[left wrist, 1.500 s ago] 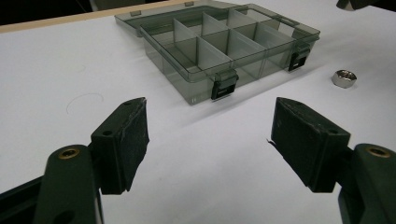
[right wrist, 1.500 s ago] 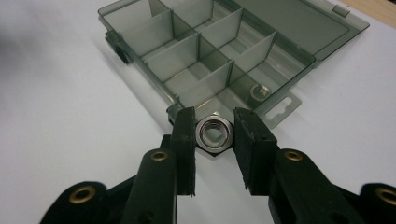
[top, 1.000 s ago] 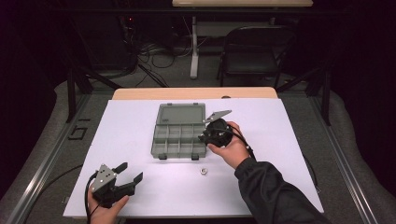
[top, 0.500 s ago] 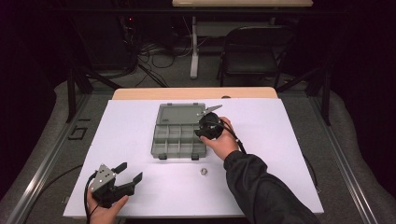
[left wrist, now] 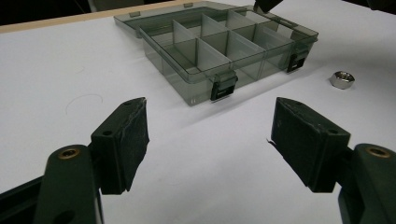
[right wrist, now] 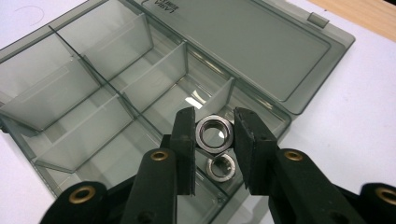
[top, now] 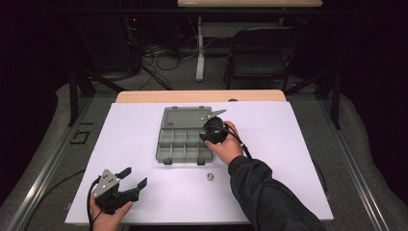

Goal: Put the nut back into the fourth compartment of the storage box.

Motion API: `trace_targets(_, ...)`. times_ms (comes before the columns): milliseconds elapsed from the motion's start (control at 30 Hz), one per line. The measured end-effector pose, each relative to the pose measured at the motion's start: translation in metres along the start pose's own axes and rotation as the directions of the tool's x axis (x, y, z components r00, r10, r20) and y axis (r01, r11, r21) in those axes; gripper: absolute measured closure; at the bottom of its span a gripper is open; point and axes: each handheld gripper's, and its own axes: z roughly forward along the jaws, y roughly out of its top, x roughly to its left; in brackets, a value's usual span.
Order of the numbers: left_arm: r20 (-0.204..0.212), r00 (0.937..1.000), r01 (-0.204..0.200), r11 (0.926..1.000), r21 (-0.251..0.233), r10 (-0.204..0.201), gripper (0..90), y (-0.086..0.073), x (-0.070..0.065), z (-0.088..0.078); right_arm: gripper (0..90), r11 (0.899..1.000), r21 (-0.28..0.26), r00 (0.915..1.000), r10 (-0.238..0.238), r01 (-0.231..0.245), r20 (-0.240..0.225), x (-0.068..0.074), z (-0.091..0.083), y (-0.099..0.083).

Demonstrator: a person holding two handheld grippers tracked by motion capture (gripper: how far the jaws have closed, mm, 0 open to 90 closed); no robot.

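Right gripper [right wrist: 214,135]: jaws drawn in and clamped on a small silver hexagonal metal nut [right wrist: 214,131], pads pressing its two sides. The held nut hung just above the near right corner compartment of the smoky grey translucent plastic organiser box [right wrist: 93,88], whose lid lay folded flat behind it. A second silver nut [right wrist: 221,167] lay on the floor of that same compartment, directly under the held one.

Left gripper [left wrist: 210,140]: jaws wide apart, nothing between them, pads touching nothing. It sat well apart from the box, toward the near left corner of the white tabletop [top: 288,144]. A third loose silver nut [top: 210,177] lay on the tabletop just in front of the box's latched front edge.

Against the frame one second earlier: the right hand had shifted in over the box's right side and come lower; the left gripper had not moved, and the loose nut was where it had been.

Hard to make out: in the high view the right hand covered the gripper jaws and held nut. Whether the held nut touched the divider wall beside it could not be told.
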Motion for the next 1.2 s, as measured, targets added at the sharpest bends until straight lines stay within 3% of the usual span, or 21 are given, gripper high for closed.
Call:
trace_targets(67,0.0,1.0,0.0,1.0,-0.001,0.0,27.3,0.0,0.0,0.0,69.9,1.0,-0.021,1.0,-0.008,0.008,0.0,0.002,0.003,-0.001)
trace_targets(133,0.004,1.0,0.0,1.0,-0.002,0.0,27.3,0.0,0.0,0.0,69.9,1.0,0.017,0.9999,-0.015,0.015,0.004,0.002,0.003,0.0)
trace_targets(167,0.005,1.0,0.0,1.0,-0.003,0.0,27.3,0.0,0.0,0.0,69.9,1.0,-0.007,0.9999,-0.009,0.009,0.005,0.002,0.005,-0.001)
trace_targets(600,0.004,1.0,-0.002,1.0,-0.001,0.002,27.3,0.0,0.0,0.0,69.9,1.0,0.02,0.9997,-0.023,0.023,0.012,0.002,0.008,-0.003)
trace_targets(667,0.004,1.0,-0.002,1.0,-0.001,0.002,27.4,0.0,0.0,0.0,68.9,1.0,0.004,0.9994,-0.028,0.028,0.02,0.003,0.009,-0.003)
trace_targets(1033,0.004,1.0,0.001,1.0,-0.003,-0.001,27.3,0.0,0.001,-0.001,58.3,1.0,-0.005,0.9992,-0.031,0.031,0.025,0.0,-0.005,-0.003)
trace_targets(1100,0.003,1.0,0.001,1.0,-0.005,-0.001,27.3,0.0,0.001,-0.001,57.3,0.998,-0.048,0.9992,-0.033,0.034,0.025,0.001,-0.007,-0.004)
trace_targets(1133,0.002,1.0,0.002,1.0,-0.005,-0.002,27.3,0.0,0.001,-0.001,56.9,0.999,-0.018,0.9987,-0.045,0.045,0.023,0.001,-0.012,-0.004)
trace_targets(1200,0.002,1.0,0.002,1.0,-0.004,-0.002,27.4,0.0,0.001,-0.001,56.1,0.998,-0.013,0.9977,-0.061,0.061,0.028,0.002,-0.02,-0.006)
